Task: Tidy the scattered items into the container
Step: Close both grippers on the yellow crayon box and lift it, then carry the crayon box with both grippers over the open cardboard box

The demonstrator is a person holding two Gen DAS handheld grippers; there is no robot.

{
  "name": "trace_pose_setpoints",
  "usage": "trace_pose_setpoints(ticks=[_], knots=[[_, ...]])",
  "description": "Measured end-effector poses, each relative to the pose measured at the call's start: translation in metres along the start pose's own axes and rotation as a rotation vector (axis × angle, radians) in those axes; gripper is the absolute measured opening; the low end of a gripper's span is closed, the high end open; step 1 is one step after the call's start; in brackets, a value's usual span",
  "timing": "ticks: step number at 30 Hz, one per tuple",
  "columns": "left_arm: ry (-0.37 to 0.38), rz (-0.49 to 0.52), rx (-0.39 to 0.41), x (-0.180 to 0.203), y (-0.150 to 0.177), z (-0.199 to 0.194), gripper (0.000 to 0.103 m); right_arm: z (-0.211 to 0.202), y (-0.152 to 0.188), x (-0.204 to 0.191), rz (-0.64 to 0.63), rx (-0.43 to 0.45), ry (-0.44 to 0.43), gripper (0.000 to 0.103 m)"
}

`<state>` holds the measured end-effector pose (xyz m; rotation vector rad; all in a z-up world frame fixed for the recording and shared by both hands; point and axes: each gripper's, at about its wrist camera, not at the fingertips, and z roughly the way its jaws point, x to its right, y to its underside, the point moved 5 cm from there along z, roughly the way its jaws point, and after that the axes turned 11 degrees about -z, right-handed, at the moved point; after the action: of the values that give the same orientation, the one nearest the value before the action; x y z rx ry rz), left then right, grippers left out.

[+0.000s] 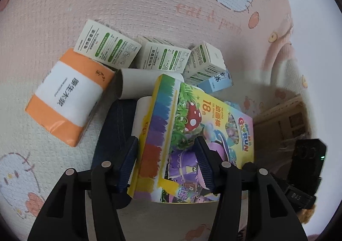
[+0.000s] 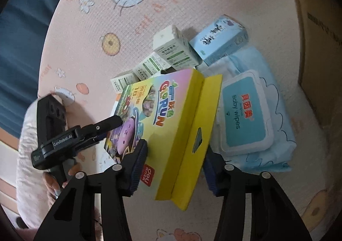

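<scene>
The left gripper (image 1: 167, 163) is angled steeply down over the heap, its jaws spread wide around the near end of the oil pastel box (image 1: 192, 130); whether the ribbed pads (image 1: 128, 163) press the card cannot be told. From the other side the right gripper (image 2: 175, 164) is tilted down more gently, and its pads (image 2: 139, 166) are set against the box's yellow spine and hanging flap, jaws half-closed around it. The box, glossy printed cardboard, is seen propped at a slant on top of the pile. Beneath and behind it are ranged three white-and-green cartons (image 1: 162, 58), a pale blue carton (image 2: 220, 41), a bare cardboard tube (image 1: 139, 84), an orange plastic-wrapped tissue pack (image 1: 68, 96) and a soft blue wipes pack (image 2: 254, 117) with a rigid lid. Everything is laid on a woven pink cartoon-print mat (image 1: 53, 16). A brown cardboard container (image 2: 320, 38) is seen at the mat's edge, beside the wipes.
</scene>
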<state>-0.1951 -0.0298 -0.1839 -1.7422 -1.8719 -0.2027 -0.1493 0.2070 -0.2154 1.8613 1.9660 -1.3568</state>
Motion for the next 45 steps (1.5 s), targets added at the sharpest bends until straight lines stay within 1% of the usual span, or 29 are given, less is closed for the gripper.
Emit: trace_pose_setpoints(ticks=[2, 4, 7, 12, 14, 16, 20, 23, 29, 33, 38, 41, 45], knots=[[-0.009, 0.012, 0.015, 0.003, 0.001, -0.001, 0.058, -0.003, 0.000, -0.003, -0.018, 0.013, 0.010, 0.045], [-0.007, 0.026, 0.035, 0.003, 0.003, -0.003, 0.058, -0.006, -0.001, -0.007, -0.049, 0.053, 0.010, 0.044], [-0.010, 0.040, 0.063, 0.006, 0.008, -0.008, 0.058, -0.010, 0.000, -0.012, -0.105, 0.062, 0.040, 0.044], [-0.004, 0.036, 0.108, 0.010, 0.012, -0.020, 0.058, -0.023, -0.004, -0.014, -0.119, 0.082, 0.030, 0.044], [0.000, 0.042, 0.125, 0.014, 0.014, -0.025, 0.058, -0.032, -0.003, -0.016, -0.134, 0.104, 0.032, 0.044], [0.015, 0.042, 0.142, 0.019, 0.014, -0.033, 0.058, -0.041, -0.007, -0.023, -0.159, 0.141, 0.033, 0.044], [0.050, 0.048, 0.170, 0.033, 0.012, -0.048, 0.058, -0.064, -0.016, -0.035, -0.192, 0.186, 0.059, 0.044], [0.077, 0.066, 0.199, 0.052, 0.011, -0.062, 0.058, -0.087, -0.023, -0.040, -0.217, 0.232, 0.082, 0.044], [0.135, 0.137, 0.255, 0.097, 0.015, -0.092, 0.058, -0.141, -0.027, -0.050, -0.246, 0.323, 0.128, 0.044], [0.185, 0.175, 0.265, 0.130, 0.021, -0.098, 0.058, -0.177, -0.023, -0.046, -0.247, 0.378, 0.178, 0.044], [0.237, 0.242, 0.239, 0.182, 0.031, -0.090, 0.058, -0.218, -0.013, -0.024, -0.201, 0.428, 0.244, 0.044], [0.250, 0.293, 0.207, 0.216, 0.037, -0.079, 0.058, -0.240, -0.011, -0.003, -0.146, 0.450, 0.277, 0.044], [0.263, 0.370, 0.141, 0.269, 0.045, -0.058, 0.058, -0.263, -0.007, 0.028, -0.065, 0.482, 0.322, 0.044]])
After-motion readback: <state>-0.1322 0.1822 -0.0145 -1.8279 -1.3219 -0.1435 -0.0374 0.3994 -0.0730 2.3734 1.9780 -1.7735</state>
